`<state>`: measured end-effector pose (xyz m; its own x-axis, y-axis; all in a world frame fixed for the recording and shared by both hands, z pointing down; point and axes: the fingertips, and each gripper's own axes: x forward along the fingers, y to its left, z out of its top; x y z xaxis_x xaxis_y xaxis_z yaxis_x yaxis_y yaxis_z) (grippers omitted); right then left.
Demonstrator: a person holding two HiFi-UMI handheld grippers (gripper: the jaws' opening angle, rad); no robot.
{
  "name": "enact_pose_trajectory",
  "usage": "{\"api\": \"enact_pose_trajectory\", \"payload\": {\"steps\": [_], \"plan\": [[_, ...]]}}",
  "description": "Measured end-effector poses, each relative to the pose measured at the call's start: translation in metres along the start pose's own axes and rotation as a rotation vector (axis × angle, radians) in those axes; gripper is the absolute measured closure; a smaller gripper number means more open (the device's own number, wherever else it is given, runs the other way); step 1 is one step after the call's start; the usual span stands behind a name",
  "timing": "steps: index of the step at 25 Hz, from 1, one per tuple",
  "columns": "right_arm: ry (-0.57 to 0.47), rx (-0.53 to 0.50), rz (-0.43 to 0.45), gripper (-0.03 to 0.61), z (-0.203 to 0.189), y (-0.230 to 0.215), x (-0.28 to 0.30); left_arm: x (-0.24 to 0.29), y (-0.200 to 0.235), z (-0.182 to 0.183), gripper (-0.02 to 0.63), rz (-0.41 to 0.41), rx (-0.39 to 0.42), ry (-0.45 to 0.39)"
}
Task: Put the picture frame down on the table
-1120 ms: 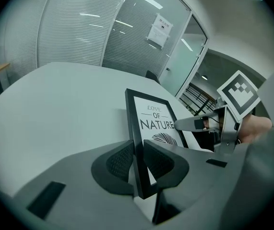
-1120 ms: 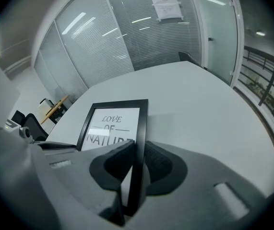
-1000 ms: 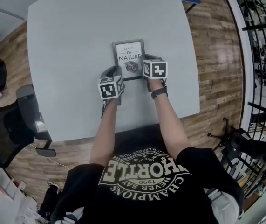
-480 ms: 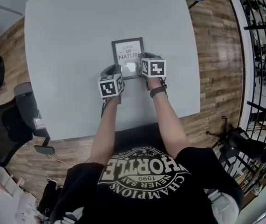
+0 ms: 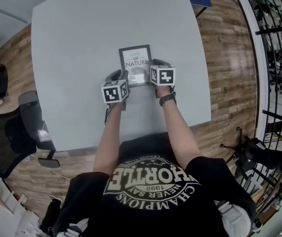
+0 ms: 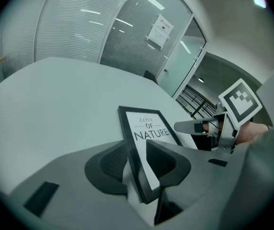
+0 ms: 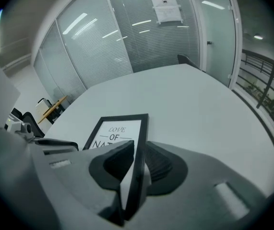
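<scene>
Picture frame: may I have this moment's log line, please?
picture frame on table | left gripper jaws just opening, frame between | right gripper grip unclear

pale grey table [image 5: 81, 43]: smooth, matt. black rectangular picture frame [image 5: 135, 51]: satin, probably plastic; white paper print [image 6: 148, 126], glossy glazing. grey left tool [image 6: 137, 163], right tool [image 7: 134, 166]: matt plastic, ribbed pads [image 7: 160, 166].

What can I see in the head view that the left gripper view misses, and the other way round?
Only the head view shows the person's black shirt, a black chair and the wooden floor. Only the left gripper view shows glass walls, a paper notice on them, and how the jaws of the left gripper, which have just been opening, stand apart around the edge of the picture frame. Both show the picture frame, the grey table and the right gripper.
</scene>
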<state>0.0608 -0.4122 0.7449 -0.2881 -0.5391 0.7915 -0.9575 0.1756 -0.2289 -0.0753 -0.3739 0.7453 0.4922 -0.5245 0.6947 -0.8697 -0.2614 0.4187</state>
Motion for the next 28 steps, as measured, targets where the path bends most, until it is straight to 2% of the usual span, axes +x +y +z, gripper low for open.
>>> {"api": "enact_pose_trajectory", "payload": {"steps": [5, 10, 13, 18, 19, 21, 28], "plan": [[-0.157, -0.042, 0.017, 0.509, 0.028, 0.015, -0.050, -0.042, -0.013, 0.040, 0.509, 0.001, 0.062, -0.118], [-0.417, -0.125, 0.081, 0.511, 0.067, 0.051, -0.124, -0.102, -0.035, 0.075, 0.511, 0.025, 0.150, -0.255], [-0.523, -0.188, 0.087, 0.512, 0.079, 0.071, -0.167, -0.139, -0.052, 0.088, 0.513, 0.024, 0.180, -0.337], [-0.649, -0.239, 0.077, 0.516, 0.086, 0.095, -0.231, -0.204, -0.085, 0.108, 0.549, 0.023, 0.249, -0.523], [-0.674, -0.247, 0.075, 0.549, 0.086, 0.099, -0.243, -0.217, -0.091, 0.110, 0.556, 0.026, 0.266, -0.559], [-0.716, -0.262, 0.079, 0.566, 0.085, 0.107, -0.264, -0.241, -0.100, 0.111, 0.575, 0.034, 0.294, -0.616], [-0.785, -0.287, 0.086, 0.580, 0.058, 0.131, -0.319, -0.305, -0.125, 0.092, 0.609, 0.070, 0.359, -0.729]]}}
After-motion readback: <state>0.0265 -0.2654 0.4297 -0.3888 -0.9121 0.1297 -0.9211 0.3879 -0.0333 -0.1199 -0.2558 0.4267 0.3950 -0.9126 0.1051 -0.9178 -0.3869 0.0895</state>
